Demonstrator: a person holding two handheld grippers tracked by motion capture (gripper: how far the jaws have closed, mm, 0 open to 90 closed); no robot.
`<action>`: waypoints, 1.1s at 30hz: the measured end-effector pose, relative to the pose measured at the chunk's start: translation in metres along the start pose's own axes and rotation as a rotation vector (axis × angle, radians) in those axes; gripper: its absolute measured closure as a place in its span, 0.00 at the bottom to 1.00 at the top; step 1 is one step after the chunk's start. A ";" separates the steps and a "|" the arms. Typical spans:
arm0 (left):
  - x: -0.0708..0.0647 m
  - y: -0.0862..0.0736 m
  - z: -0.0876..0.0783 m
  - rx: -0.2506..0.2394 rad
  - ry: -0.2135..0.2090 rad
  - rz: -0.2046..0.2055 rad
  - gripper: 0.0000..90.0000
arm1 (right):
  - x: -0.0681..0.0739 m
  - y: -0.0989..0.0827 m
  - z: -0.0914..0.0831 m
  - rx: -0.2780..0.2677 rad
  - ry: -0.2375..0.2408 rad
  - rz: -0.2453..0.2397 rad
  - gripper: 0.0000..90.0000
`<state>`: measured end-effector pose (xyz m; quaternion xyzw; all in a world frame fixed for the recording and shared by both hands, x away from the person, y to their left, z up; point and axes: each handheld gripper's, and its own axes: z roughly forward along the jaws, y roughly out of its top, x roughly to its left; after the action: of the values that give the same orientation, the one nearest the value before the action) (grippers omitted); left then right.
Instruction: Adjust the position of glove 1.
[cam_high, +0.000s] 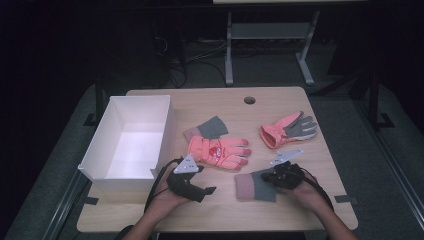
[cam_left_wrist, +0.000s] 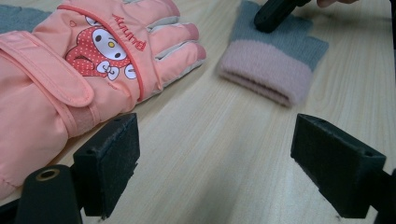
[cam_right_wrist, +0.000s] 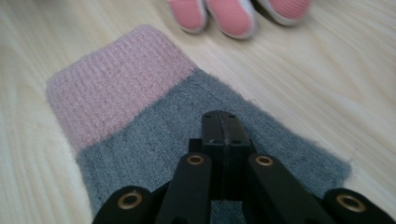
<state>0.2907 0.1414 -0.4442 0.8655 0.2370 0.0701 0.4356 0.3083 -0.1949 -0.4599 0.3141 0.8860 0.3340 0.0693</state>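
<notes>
Right gripper (cam_right_wrist: 221, 122), jaws together, rests on the grey knit glove (cam_right_wrist: 154, 140); left gripper (cam_left_wrist: 215, 158), jaws apart, faces it beside the pink ski glove (cam_left_wrist: 74, 70); white box (cam_high: 125, 137) nearby.

We see a fuzzy knit wool glove (cam_right_wrist: 154, 121), a smooth padded fabric ski glove (cam_left_wrist: 70, 79), and a matt wood-grain table (cam_left_wrist: 224, 140).

Light wood bench (cam_high: 320, 200), rounded corners, round cable hole (cam_high: 249, 100) near far edge. White open box (cam_high: 131, 137) at left side, overhanging left edge. Beside box, mid-bench: grey-pink knit glove (cam_high: 207, 128), partly under peach padded glove (cam_high: 218, 152) with cartoon print. Second peach glove (cam_high: 288, 129), grey palm up, at right, apart from others. Near front, right of centre: grey knit glove with pink cuff (cam_high: 255, 185), lying flat. Black tape tabs (cam_high: 345, 199) at front corners.
</notes>
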 end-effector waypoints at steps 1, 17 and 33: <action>0.000 0.000 0.000 0.000 0.000 0.000 0.17 | 0.002 0.002 0.002 0.001 0.005 -0.001 1.00; -0.002 0.000 0.002 0.007 -0.013 -0.001 0.17 | 0.020 0.023 0.019 -0.047 0.073 -0.049 1.00; -0.001 -0.001 0.001 0.012 -0.006 0.002 0.17 | 0.060 0.033 0.032 -0.011 0.143 -0.128 1.00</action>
<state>0.2895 0.1405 -0.4450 0.8686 0.2351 0.0665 0.4312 0.2881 -0.1225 -0.4583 0.2318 0.9050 0.3556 0.0287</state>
